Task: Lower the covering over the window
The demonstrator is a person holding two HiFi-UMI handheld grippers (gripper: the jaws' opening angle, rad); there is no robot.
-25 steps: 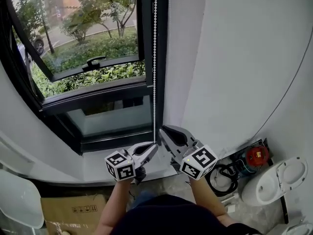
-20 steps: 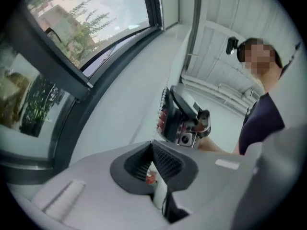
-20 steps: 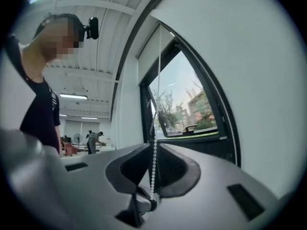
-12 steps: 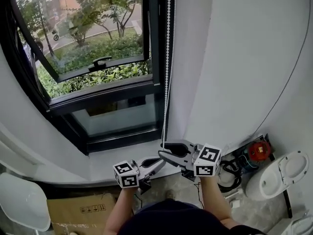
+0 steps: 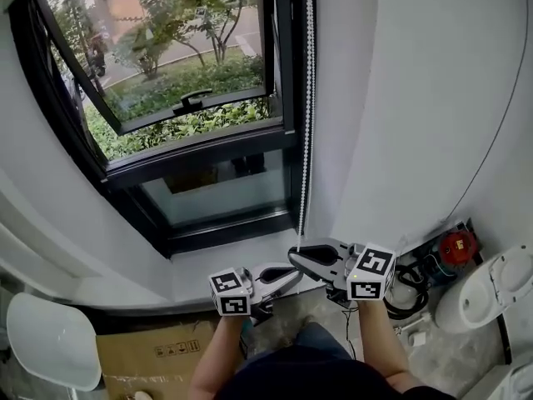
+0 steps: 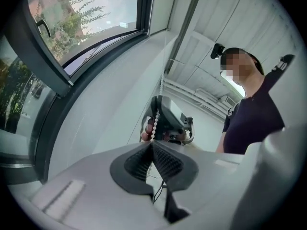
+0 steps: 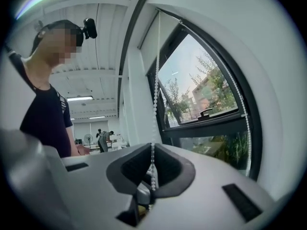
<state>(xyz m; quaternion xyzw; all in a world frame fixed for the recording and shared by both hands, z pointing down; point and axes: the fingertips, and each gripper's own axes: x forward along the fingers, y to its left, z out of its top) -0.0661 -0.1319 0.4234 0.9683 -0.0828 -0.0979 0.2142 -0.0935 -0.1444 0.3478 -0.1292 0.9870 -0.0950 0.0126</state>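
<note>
**A:** Where do we locate the bead chain?

**B:** We locate the bead chain (image 5: 306, 98) hanging straight down along the right edge of the dark window frame (image 5: 287, 73), just beside the white wall (image 5: 416, 98). Its lower part runs into both grippers above the sill (image 5: 208, 261). We cannot make out the covering itself in any view.

**A:** How do we read the left gripper?

**B:** We read the left gripper (image 5: 294, 273) as the lower one. Its pads are pressed together and pinch the chain, which rises from the tip to the other gripper.

**A:** And the right gripper?

**B:** We find the right gripper (image 5: 292, 256) just above the left, on the same chain. Its jaws have just been closing. The chain runs between the pads, and they pinch it.

**A:** What do we note further out?

**B:** We note the sash (image 5: 200, 107) tilted open, with greenery beyond. A cardboard box (image 5: 150, 348) lies on the floor at the left. A red device (image 5: 456, 244) and black cables (image 5: 412, 286) sit at the foot of the wall.
</note>
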